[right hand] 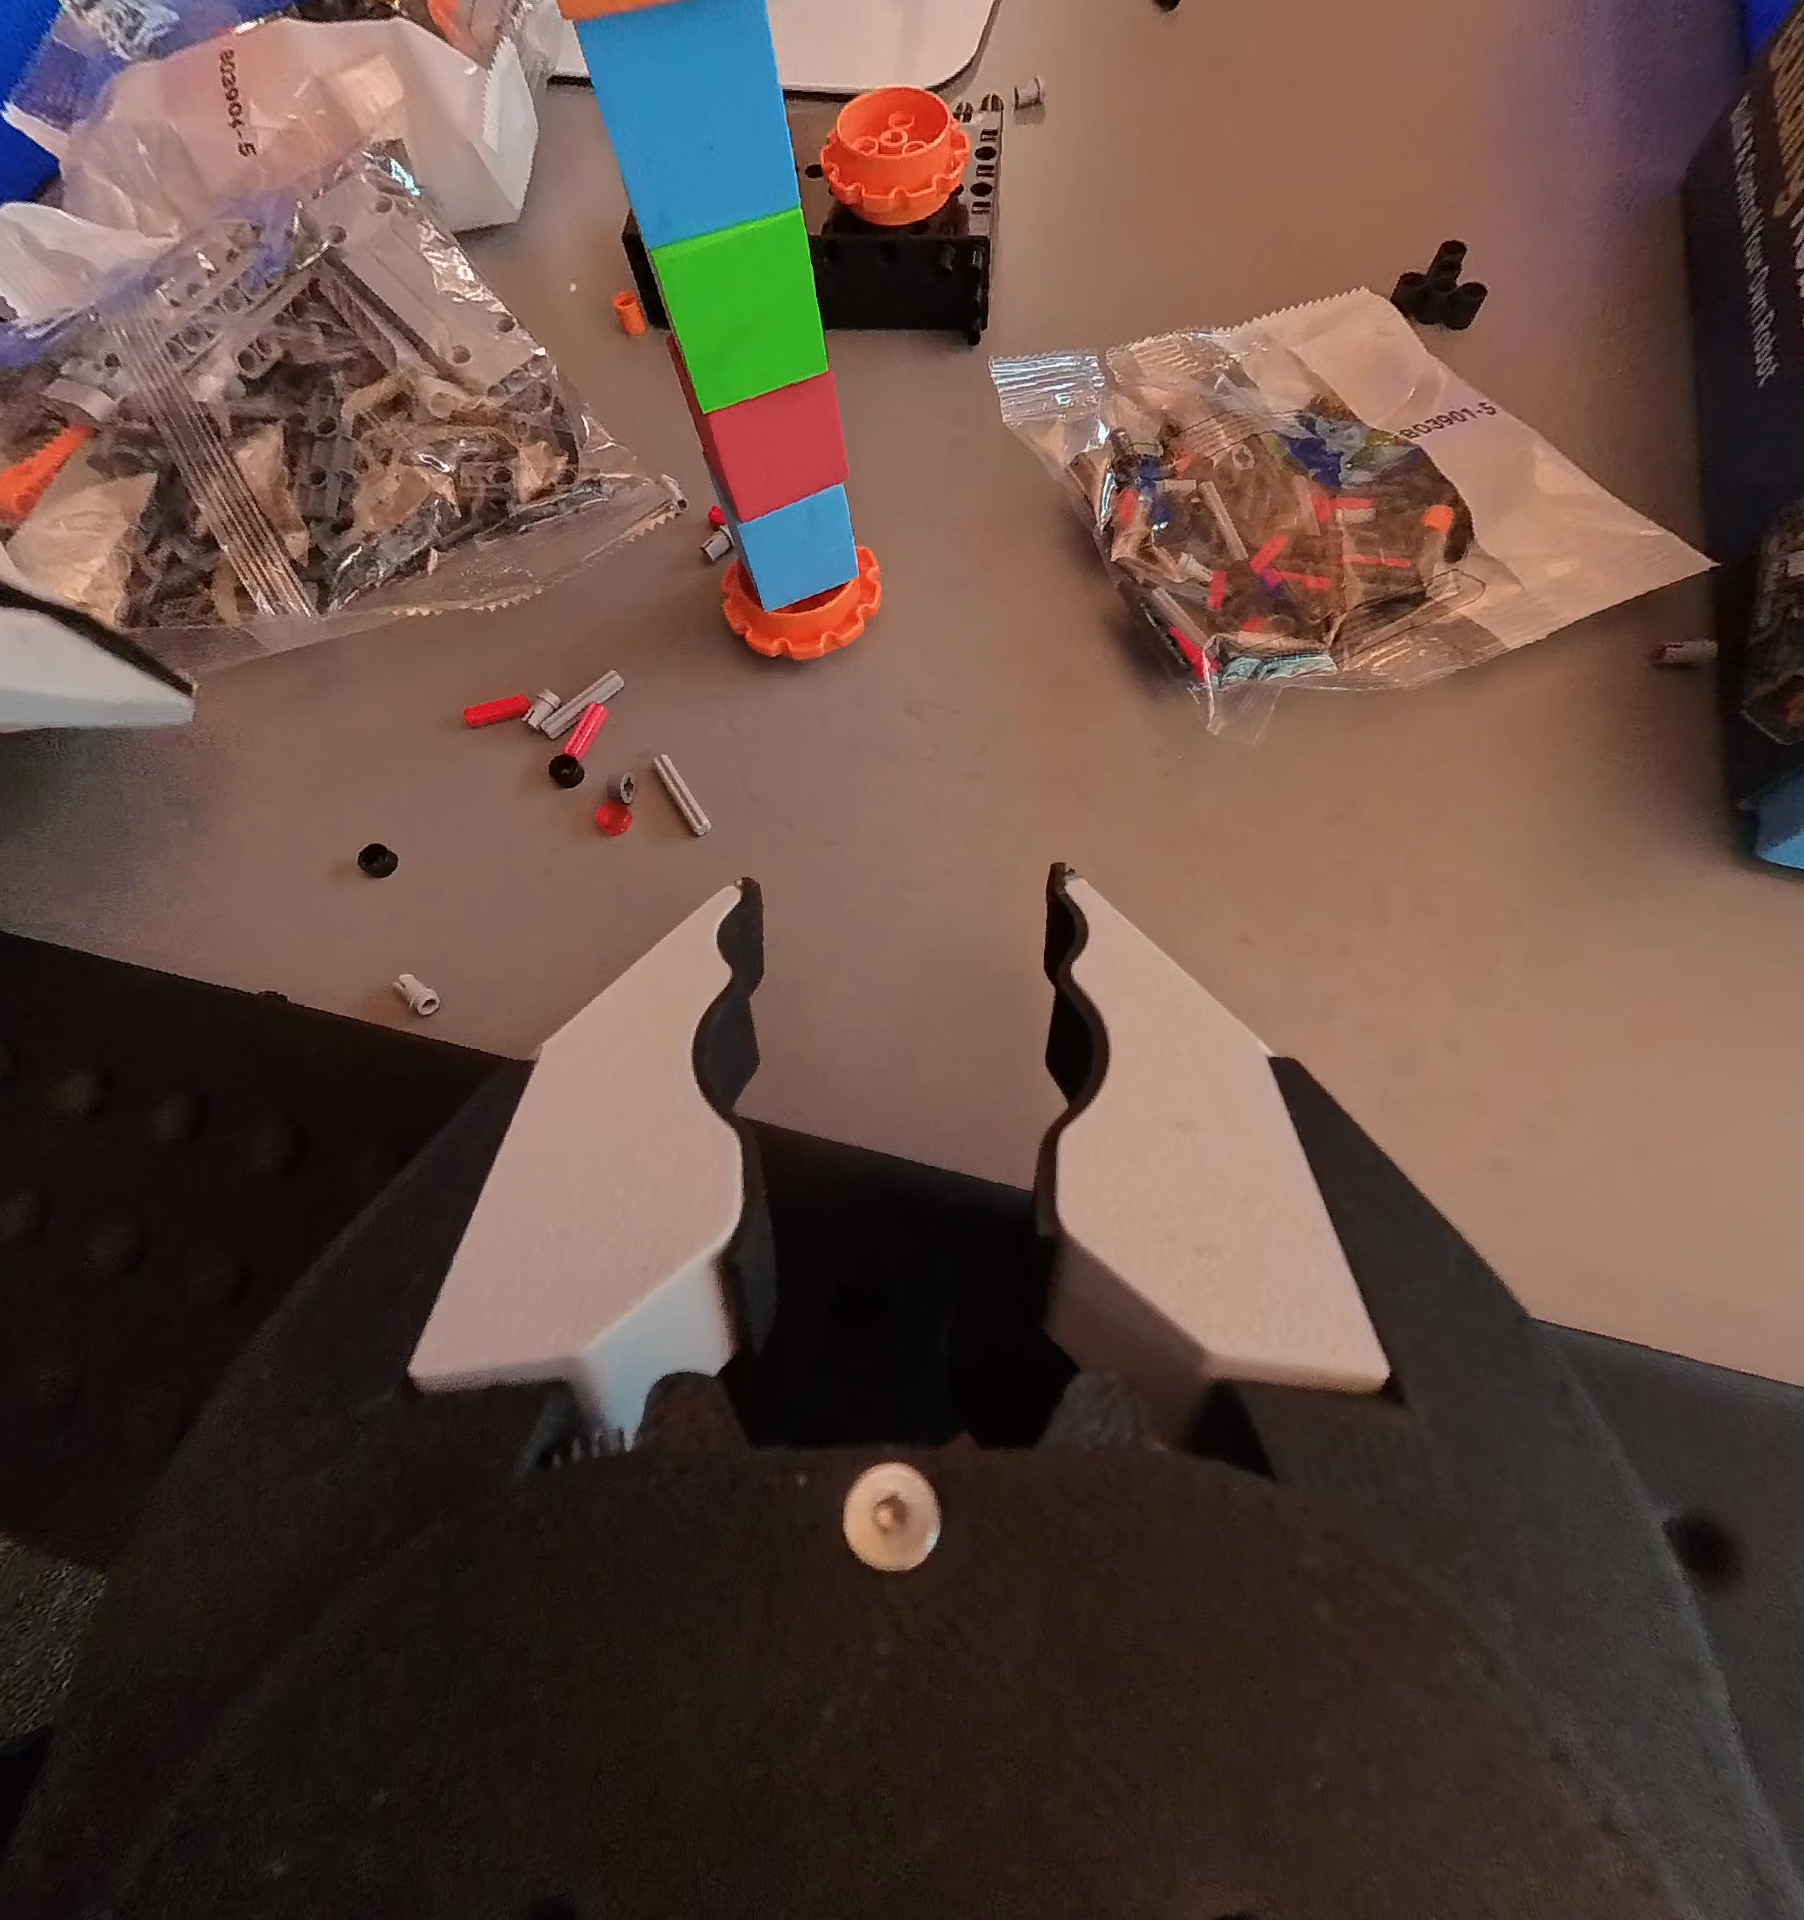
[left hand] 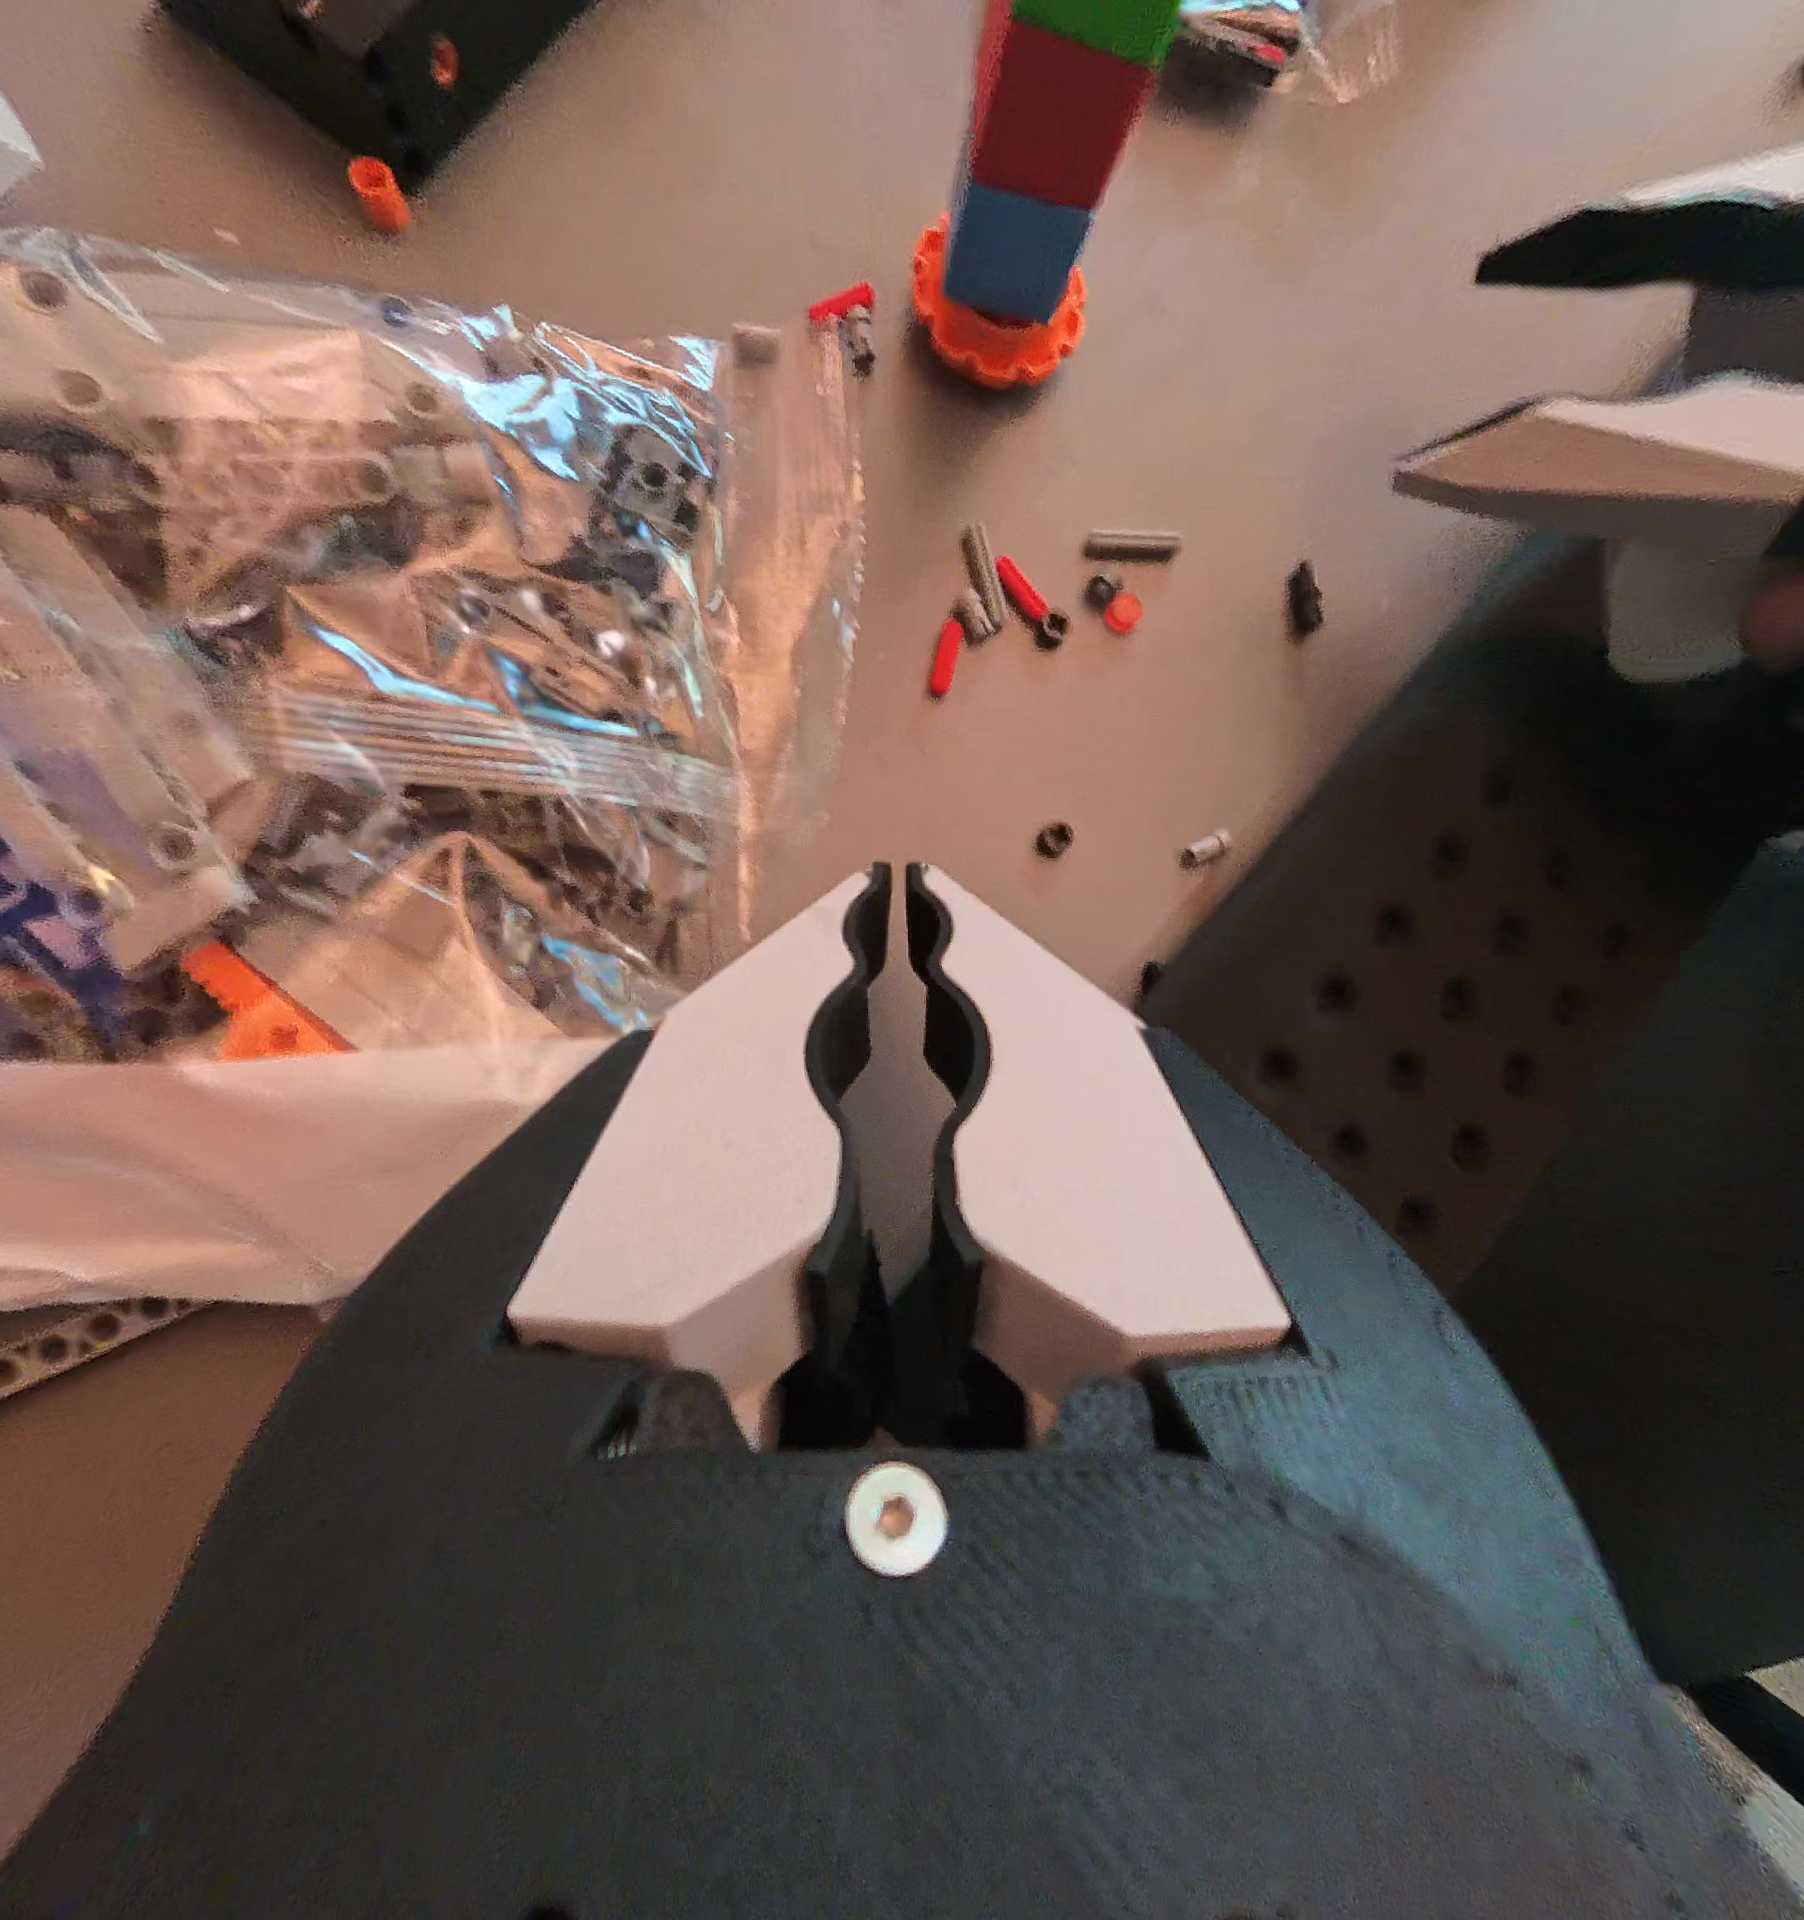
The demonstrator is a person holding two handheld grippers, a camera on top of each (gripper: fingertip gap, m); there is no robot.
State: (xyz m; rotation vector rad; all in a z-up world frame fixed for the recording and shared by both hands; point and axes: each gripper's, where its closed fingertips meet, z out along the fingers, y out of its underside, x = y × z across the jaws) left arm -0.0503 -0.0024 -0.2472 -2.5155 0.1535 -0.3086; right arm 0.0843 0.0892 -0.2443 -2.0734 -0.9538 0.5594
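A tower of stacked blocks (right hand: pixel 763 416), blue, green, red and blue, stands upright in an orange toothed wheel (right hand: pixel 802 613) on the grey table; it also shows in the left wrist view (left hand: pixel 1043 156). My left gripper (left hand: pixel 898 878) is shut and empty, above the table beside a clear bag of grey parts (left hand: pixel 358 644). My right gripper (right hand: pixel 903 883) is open and empty, above bare table in front of the tower. Small loose red, grey and black pins (right hand: pixel 597 748) lie between the grippers and the tower. The right gripper's fingers (left hand: pixel 1646 457) show at the right of the left wrist view.
A second clear bag of small parts (right hand: pixel 1282 540) lies right of the tower. A black block with an orange wheel (right hand: pixel 898 208) on top stands behind it. A dark box (right hand: pixel 1791 416) lies at the right edge. A black perforated plate (left hand: pixel 1417 997) borders the near side.
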